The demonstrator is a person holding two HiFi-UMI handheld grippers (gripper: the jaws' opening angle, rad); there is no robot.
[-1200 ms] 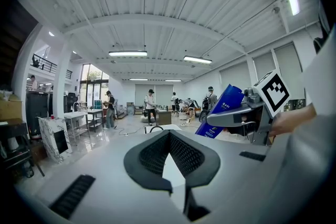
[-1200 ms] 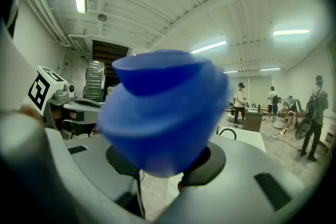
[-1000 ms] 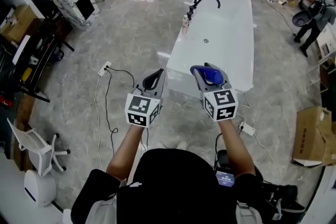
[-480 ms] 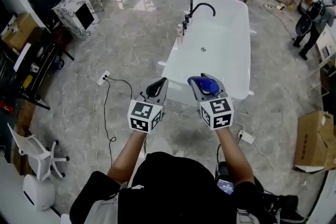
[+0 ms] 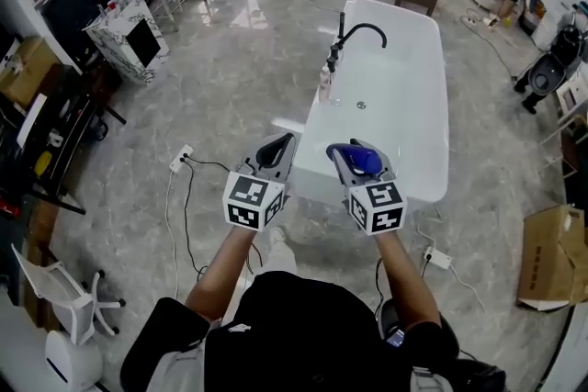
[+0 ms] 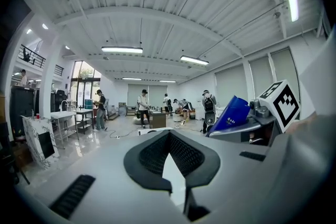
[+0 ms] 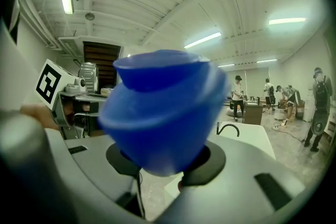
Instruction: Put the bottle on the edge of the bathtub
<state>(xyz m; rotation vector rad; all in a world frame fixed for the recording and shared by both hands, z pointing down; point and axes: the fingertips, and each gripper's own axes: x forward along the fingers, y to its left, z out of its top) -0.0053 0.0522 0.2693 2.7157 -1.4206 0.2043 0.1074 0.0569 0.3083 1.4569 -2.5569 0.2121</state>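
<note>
I see the white bathtub (image 5: 395, 96) lying lengthwise ahead, with a black faucet (image 5: 356, 30) on its left rim. My right gripper (image 5: 353, 148) is shut on a blue bottle (image 5: 364, 160), held over the tub's near end. In the right gripper view the blue bottle (image 7: 157, 113) fills the middle between the pads, and the bathtub (image 7: 247, 136) shows beyond it. My left gripper (image 5: 283, 141) hangs beside it on the left, shut, with nothing in it. The left gripper view shows its own closed pads (image 6: 169, 138) and the blue bottle (image 6: 231, 114) to the right.
Small bottles (image 5: 324, 80) stand on the tub's left rim near the faucet. Power strips with cables lie on the floor, one on the left (image 5: 181, 161) and one on the right (image 5: 437, 258). A cardboard box (image 5: 551, 257) sits right, a white chair (image 5: 55, 289) lower left. People stand far back.
Both grippers, the right one still carrying the bottle, have come forward towards the bathtub, whose near end now lies just beyond and beneath them. Neither grip has changed.
</note>
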